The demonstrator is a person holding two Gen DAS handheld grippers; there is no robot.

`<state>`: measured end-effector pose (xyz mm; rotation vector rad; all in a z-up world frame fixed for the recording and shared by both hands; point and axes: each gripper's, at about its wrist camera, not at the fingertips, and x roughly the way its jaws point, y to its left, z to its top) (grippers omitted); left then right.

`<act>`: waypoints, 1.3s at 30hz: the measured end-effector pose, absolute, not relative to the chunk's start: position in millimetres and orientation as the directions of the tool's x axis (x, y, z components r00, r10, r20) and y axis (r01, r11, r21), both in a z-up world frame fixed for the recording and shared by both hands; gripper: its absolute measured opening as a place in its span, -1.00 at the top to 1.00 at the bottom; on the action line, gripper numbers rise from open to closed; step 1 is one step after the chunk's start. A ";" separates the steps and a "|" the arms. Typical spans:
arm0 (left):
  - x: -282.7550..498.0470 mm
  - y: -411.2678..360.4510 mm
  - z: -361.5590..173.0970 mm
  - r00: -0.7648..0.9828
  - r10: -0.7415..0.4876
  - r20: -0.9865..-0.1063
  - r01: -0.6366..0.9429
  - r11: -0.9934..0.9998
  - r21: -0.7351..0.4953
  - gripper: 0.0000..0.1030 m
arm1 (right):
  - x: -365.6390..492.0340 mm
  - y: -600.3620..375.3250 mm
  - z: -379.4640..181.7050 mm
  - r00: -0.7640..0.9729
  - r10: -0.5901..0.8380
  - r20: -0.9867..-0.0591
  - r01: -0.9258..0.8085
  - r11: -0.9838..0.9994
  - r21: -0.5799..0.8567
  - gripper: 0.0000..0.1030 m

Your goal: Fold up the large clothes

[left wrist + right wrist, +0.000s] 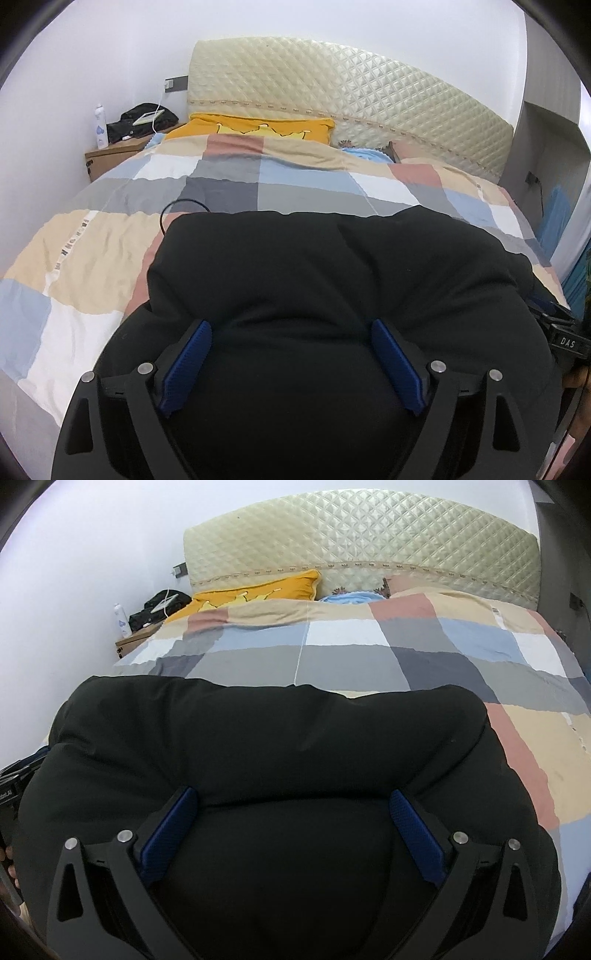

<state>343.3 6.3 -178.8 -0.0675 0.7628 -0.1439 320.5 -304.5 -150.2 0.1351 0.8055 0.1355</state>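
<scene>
A large, puffy black garment [332, 280] lies folded in a thick bundle on the patchwork duvet [221, 177] of the bed. It also fills the lower half of the right wrist view [277, 746]. My left gripper [291, 325] is open, its blue pads wide apart just above the garment's near part. My right gripper [293, 794] is open too, over the same garment further right. Neither holds any cloth. The right gripper's body [565, 339] shows at the right edge of the left wrist view.
A quilted cream headboard [351, 85] stands at the far end with a yellow pillow [258, 127] before it. A wooden nightstand [110, 155] with a bottle and a black bag is far left. A thin black cable [173, 210] lies on the duvet.
</scene>
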 end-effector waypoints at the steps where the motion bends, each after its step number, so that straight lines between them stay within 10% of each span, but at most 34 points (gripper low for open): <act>1: 342.2 5.7 -177.4 0.712 -0.148 -0.686 0.103 0.989 -0.107 -0.71 | 319.4 -304.7 -149.4 0.686 0.167 -0.708 -0.063 0.983 0.171 -1.00; 39: 47.9 -48.6 104.2 0.877 -0.139 -0.459 0.118 0.990 -0.076 -0.72 | 24.5 -269.5 144.6 0.929 0.164 -0.332 -0.114 0.980 0.166 -1.00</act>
